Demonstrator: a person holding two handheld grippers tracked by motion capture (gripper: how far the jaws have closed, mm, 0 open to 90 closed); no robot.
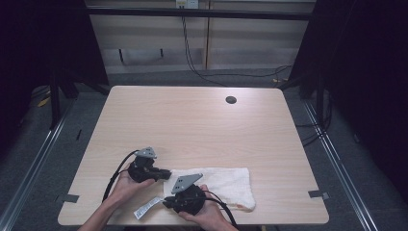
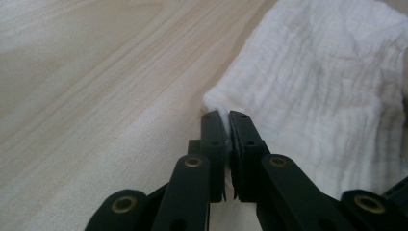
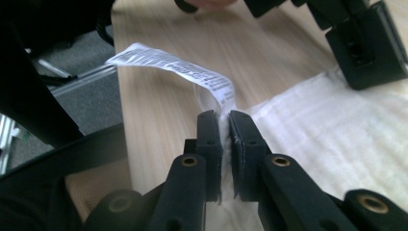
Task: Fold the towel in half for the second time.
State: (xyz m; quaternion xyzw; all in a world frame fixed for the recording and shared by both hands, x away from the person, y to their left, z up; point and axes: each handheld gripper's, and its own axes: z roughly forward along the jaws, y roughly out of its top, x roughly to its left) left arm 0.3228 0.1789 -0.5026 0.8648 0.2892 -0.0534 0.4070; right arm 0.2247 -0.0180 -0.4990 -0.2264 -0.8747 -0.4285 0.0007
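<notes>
A white folded towel lies flat near the table's front edge. My left gripper lies low at the towel's far left corner; in the left gripper view the jaws are shut on that corner of the towel. My right gripper sits at the near left corner. Its jaws pinch the towel edge just where a white printed label sticks out. The label lies on the wood to the left. The left gripper appears at the top right of the right gripper view.
The light wooden table has a dark round cable hole at the far side. Grey tape marks sit near both front corners. Black frames and cables stand around the table.
</notes>
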